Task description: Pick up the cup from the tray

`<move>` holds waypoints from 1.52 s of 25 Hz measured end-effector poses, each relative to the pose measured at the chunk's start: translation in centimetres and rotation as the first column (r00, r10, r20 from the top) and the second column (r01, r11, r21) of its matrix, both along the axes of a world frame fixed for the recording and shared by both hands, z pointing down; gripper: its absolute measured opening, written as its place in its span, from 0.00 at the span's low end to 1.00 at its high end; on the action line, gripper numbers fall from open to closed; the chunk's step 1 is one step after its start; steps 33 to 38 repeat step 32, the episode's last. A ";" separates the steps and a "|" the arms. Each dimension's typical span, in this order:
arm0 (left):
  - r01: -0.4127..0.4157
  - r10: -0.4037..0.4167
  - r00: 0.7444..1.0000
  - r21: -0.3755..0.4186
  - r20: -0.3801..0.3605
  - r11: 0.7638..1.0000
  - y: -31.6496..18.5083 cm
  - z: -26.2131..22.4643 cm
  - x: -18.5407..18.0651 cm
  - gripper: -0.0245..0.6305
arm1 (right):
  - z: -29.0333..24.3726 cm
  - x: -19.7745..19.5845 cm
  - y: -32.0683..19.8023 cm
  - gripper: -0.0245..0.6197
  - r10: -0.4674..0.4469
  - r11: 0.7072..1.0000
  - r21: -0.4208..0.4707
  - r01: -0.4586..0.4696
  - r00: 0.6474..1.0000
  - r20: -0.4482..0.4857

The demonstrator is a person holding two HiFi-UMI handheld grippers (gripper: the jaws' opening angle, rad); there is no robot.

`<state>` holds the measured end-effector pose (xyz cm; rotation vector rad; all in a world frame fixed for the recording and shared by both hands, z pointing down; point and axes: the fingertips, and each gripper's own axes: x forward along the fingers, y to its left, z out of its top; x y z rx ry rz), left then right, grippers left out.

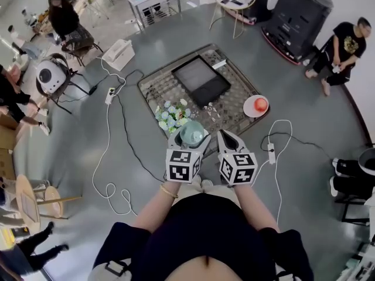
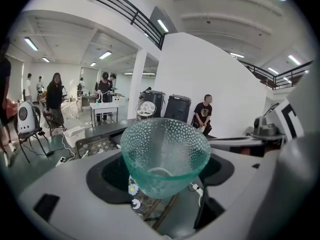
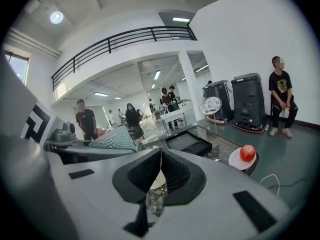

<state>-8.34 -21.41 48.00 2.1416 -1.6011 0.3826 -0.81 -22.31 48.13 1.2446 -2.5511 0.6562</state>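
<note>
A teal dimpled glass cup [image 1: 192,133] is held upright in my left gripper [image 1: 191,139], whose jaws are shut on its sides. It hangs above the near edge of the low table, well clear of the black tray [image 1: 200,79] at the table's far part. In the left gripper view the cup [image 2: 165,156] fills the space between the jaws. My right gripper [image 1: 229,143] is just right of it, shut with nothing in it; its tips meet in the right gripper view [image 3: 160,156]. There the cup [image 3: 117,138] shows at the left and the tray [image 3: 189,141] lies ahead.
A bunch of white and blue flowers [image 1: 170,115] lies on the patterned table [image 1: 234,107] just beyond the cup. A white plate [image 1: 249,106] with a red apple [image 1: 261,104] sits at the table's right edge. Cables and a power strip [image 1: 271,155] cross the grey floor. People sit and stand around the room.
</note>
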 end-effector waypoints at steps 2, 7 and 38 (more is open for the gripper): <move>0.002 -0.002 1.000 0.001 0.002 1.000 0.2 0.0 -0.1 0.63 | 0.0 -0.2 0.3 0.05 -0.008 1.000 0.000 0.008 1.000 0.000; 0.002 -0.002 1.000 0.005 0.003 1.000 0.5 -0.2 -0.2 0.63 | -0.1 -0.8 1.1 0.05 -0.035 0.999 0.008 0.035 0.999 -0.018; -0.006 0.006 1.000 -0.011 0.002 1.000 -0.4 0.2 -0.6 0.63 | -0.2 -1.2 0.2 0.05 -0.035 0.999 0.023 0.036 0.998 -0.043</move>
